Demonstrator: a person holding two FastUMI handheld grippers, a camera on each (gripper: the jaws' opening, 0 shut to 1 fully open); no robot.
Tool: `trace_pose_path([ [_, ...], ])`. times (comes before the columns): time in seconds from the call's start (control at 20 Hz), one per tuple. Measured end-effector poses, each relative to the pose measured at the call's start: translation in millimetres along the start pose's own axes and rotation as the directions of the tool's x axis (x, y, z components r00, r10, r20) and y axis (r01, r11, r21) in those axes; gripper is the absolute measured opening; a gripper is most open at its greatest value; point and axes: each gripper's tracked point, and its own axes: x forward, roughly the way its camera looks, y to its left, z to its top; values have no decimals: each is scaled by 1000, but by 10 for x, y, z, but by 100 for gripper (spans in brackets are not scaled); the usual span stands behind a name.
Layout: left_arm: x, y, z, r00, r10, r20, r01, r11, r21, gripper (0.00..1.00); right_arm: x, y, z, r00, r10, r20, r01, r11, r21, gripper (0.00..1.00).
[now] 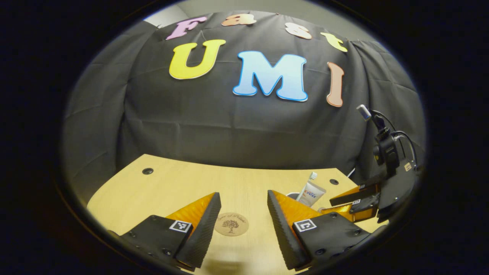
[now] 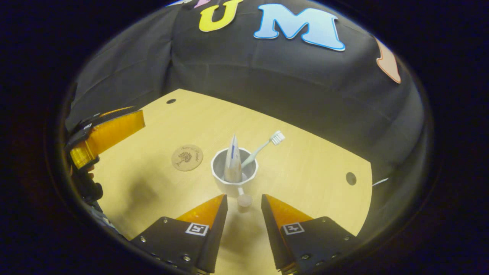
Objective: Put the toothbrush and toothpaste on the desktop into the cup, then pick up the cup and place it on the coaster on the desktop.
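Since the toothbrush and toothpaste already stand in the cup, your step now looks to be taking hold of that cup and carrying it to the coaster.

In the left gripper view, your left gripper hangs low over the desktop with its jaws spread and nothing between them; the coaster lies flat just ahead, framed by the two fingers. The toothpaste and the toothbrush poke up behind the right-hand finger, and the right gripper reaches in toward them from the right edge.

In the right gripper view, your right gripper is parted and holds nothing. The cup stands upright just beyond its fingertips, its small handle with a rounded knob pointing back into the gap between them. The coaster sits near the cup, to its left, apart from it. The left gripper waits at the left edge. Advance straight, close on the handle squarely, and lift level so the leaning toothbrush and toothpaste don't tip out.
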Motion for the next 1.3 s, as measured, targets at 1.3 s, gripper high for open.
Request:
trace_pose_path([
  [1.3, -257, 696, -201, 989, 141, -47, -141, 990, -16, 82, 521, 66, -214, 970, 125, -207, -142, 987, -72, 25],
])
